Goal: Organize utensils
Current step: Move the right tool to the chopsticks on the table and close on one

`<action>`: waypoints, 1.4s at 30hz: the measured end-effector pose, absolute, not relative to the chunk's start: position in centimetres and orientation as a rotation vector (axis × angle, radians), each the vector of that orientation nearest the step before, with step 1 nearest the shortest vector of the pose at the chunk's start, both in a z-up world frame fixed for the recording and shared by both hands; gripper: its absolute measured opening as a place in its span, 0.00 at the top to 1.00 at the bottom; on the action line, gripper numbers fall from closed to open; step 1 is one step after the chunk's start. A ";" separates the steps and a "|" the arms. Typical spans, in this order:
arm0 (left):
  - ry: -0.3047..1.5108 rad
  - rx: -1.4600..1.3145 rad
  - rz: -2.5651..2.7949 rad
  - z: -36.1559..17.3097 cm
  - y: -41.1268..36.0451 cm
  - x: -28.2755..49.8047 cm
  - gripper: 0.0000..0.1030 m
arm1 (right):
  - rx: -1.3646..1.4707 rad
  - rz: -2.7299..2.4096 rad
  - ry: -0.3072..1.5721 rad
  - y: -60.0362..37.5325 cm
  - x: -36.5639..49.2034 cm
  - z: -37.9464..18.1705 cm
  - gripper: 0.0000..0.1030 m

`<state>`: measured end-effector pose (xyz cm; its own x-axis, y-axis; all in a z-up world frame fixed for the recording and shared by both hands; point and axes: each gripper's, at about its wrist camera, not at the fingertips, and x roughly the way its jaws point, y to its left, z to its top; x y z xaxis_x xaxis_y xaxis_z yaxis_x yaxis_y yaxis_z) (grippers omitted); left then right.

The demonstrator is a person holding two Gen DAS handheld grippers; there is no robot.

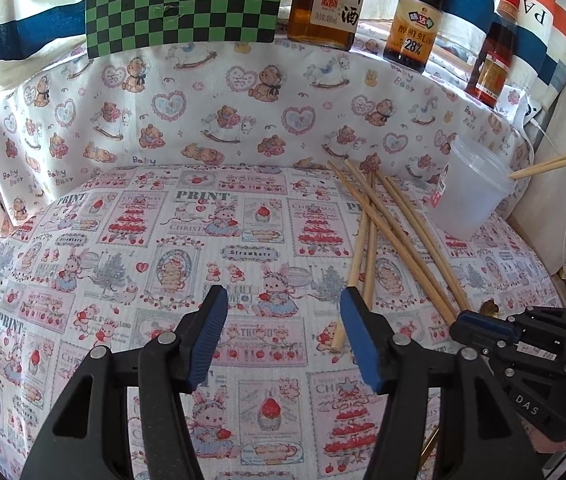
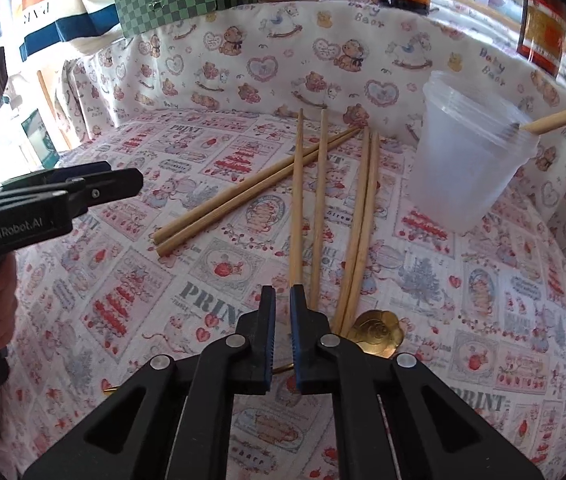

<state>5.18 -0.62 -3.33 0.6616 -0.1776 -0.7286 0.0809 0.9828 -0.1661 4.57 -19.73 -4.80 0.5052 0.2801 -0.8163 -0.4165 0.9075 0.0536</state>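
Note:
Several wooden chopsticks [image 2: 319, 204] lie loose on the printed cloth, also in the left wrist view [image 1: 399, 232]. A translucent plastic cup [image 2: 467, 156] stands at the right with chopsticks [image 2: 563, 118] leaning out of it; it also shows in the left wrist view [image 1: 473, 188]. A gold spoon [image 2: 379, 334] lies just right of my right gripper [image 2: 283, 300], whose jaws are nearly closed with a narrow gap, nothing between them, tips beside a chopstick end. My left gripper [image 1: 283, 300] is open and empty above the cloth, left of the chopsticks.
Sauce bottles [image 1: 415, 16] and a green checkered box [image 1: 183, 0] stand on the ledge behind a bear-print cloth wall. The left gripper [image 2: 63, 196] shows at the left in the right wrist view; the right gripper [image 1: 523, 344] shows at the right in the left wrist view.

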 end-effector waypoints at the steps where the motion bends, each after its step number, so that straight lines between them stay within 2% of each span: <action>1: 0.837 -0.127 -0.151 -3.3 -0.6 5.2 0.44 | -0.135 0.454 0.982 -19.9 4.8 -4.9 0.93; 2: 0.838 -0.132 -0.155 -3.3 -0.5 5.2 0.44 | -0.126 0.483 1.024 -19.8 4.9 -5.4 0.93; 8: 0.835 -0.145 -0.162 -3.2 -0.3 5.3 0.44 | -0.213 0.371 0.946 -18.8 4.0 -5.1 0.93; 14: 0.830 -0.150 -0.161 -3.0 -0.3 5.0 0.43 | -0.183 0.350 0.872 -19.8 3.6 -3.7 0.93; 20: 0.835 -0.144 -0.169 -2.8 -0.4 5.0 0.42 | -0.136 0.357 0.947 -20.4 5.1 -4.6 0.93; 31: 0.832 -0.155 -0.161 -2.7 -0.1 5.0 0.40 | -0.240 0.335 0.933 -19.2 4.3 -5.1 0.93; 35: 0.842 -0.153 -0.157 -2.9 -0.1 5.1 0.40 | -0.148 0.437 1.029 -19.5 4.3 -5.1 0.92; 42: 0.845 -0.149 -0.153 -3.0 0.0 5.3 0.40 | -0.213 0.390 0.962 -18.4 3.9 -5.4 0.92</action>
<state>5.32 -0.01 -3.00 0.6539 -0.1937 -0.7313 0.0752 0.9785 -0.1920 3.86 -18.45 -5.44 0.5094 0.2278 -0.8298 -0.4145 0.9100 -0.0046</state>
